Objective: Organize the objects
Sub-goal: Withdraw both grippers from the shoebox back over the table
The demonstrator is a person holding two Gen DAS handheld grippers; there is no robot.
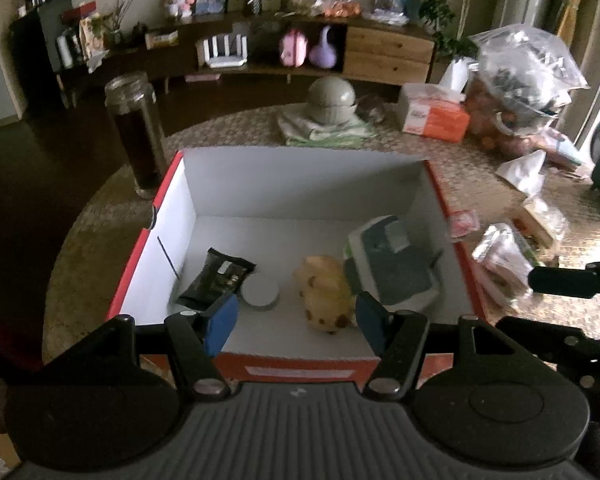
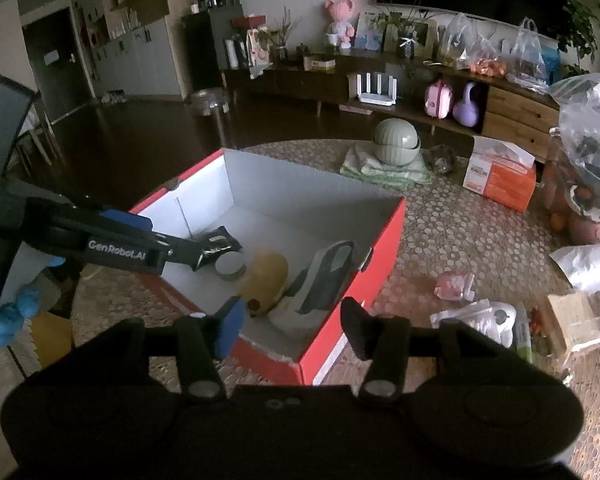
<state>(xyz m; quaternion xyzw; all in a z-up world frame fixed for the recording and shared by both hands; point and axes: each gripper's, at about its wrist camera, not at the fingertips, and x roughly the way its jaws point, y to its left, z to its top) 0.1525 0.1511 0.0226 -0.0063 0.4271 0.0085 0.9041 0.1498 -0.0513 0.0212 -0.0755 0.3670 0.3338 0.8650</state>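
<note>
Roughly halfway, I'd judge: the red cardboard box with white inside (image 1: 300, 184) sits on the round woven-mat table (image 2: 460, 240) and already holds four things along its near side, a black foil sachet (image 1: 216, 280), a small grey round tin (image 1: 261, 295) touching it, a tan spotted soft toy (image 1: 326, 294) and a grey-and-white plastic device (image 1: 396, 268) leaning at the right wall. My left gripper (image 1: 296, 322) hangs over the near rim, blue pads parted moderately, nothing between them. My right gripper (image 2: 292, 322) hangs over the near right corner of the box, jaws likewise apart and empty; only the toy and device in the box show through the gap. Left to do, as far as I see: loose stuff on the mat to the right of the box, a pink wrapped packet (image 2: 454, 285), a crumpled white-and-silver bag (image 2: 480, 320), a white crumpled paper (image 2: 586, 260), a small brown cardboard carton (image 2: 572, 318). Whether the orange tissue box (image 1: 436, 114), the grey-green bowls on a folded cloth (image 1: 332, 100) or the tall dark glass jar (image 1: 138, 136) count, I can't tell. Next pick is probably the pink packet, nearest the box.
</note>
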